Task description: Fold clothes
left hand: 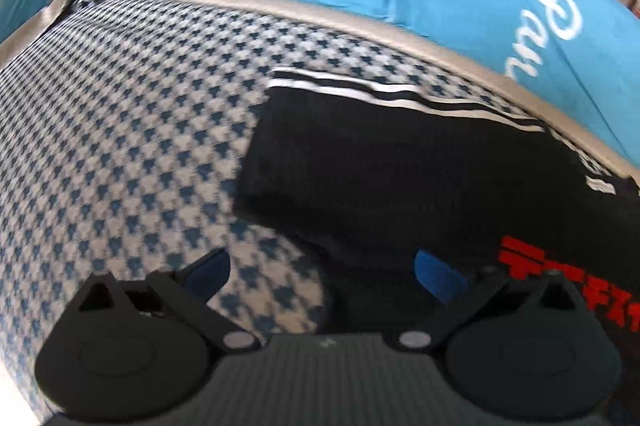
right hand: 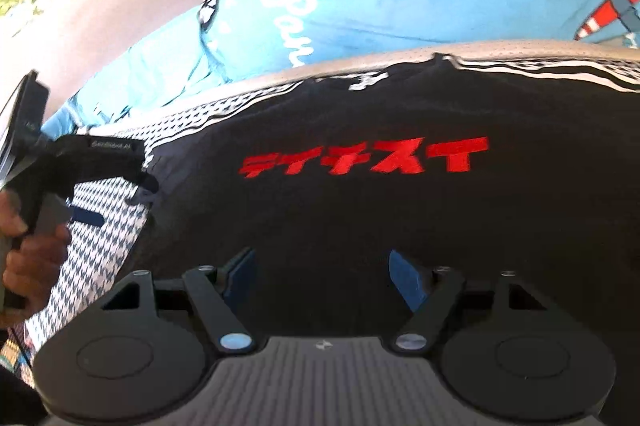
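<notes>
Fabric reads soft, light, limp: black T-shirt [right hand: 360, 210] with red lettering lies flat on the houndstooth mat [left hand: 120, 146], over a blue printed sheet [left hand: 480, 26]. Best hold looks like the striped sleeve edge [left hand: 400, 92]. Left gripper [left hand: 320, 270] and right gripper [right hand: 322, 276] jaws apart, empty. Shirt's right side cut off; blur hides folds.

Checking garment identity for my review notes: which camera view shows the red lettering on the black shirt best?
The right wrist view: the red lettering sits whole and sharp mid-frame on the black shirt. The left wrist view catches only part of it at the right edge, blurred, cut off by the frame and partly behind the left gripper.
</notes>
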Available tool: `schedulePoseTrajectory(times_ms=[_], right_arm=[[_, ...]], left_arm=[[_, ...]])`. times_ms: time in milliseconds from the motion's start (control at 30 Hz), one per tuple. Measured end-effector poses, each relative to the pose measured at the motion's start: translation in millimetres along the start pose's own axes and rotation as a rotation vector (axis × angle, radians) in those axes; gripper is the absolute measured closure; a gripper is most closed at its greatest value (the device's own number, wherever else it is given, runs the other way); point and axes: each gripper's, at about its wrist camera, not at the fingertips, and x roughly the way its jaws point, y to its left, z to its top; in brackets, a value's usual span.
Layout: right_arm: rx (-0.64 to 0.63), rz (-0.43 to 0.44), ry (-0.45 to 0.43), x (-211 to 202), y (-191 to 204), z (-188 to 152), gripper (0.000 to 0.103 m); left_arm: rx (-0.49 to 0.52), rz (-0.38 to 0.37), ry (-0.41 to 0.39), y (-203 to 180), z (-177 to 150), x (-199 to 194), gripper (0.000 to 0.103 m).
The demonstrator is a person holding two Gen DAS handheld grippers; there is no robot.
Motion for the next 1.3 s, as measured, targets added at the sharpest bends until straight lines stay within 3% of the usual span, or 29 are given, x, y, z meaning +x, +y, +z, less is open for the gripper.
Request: schedulePoseTrajectory(times_ms=[200,500,933,1033,1300], right_arm=[[0.091,-0.003,0.013,-2,-13,0,0.030],[0.031,-0.003,0.026,-1,-1,-6,0.030],[0.006,-0.002,0.034,2,3,-9,0.023],[-0.005,-0.006,0.034,3,5,-9,0.022],[-0.023,0.001,0.037,4,6,-11,0.017]], left_arm=[[0.000,-0.031,-0.036,-13,6,12,0.000],[-0.035,-0.051,-0.123,-24,34,29,0.000],[-0.078,-0.065,-0.123,-33,59,52,0.000],[-0.069,-0.046,-0.103,-37,62,62,0.000],[0.034,-0.002,-0.140,-56,65,74,0.000]])
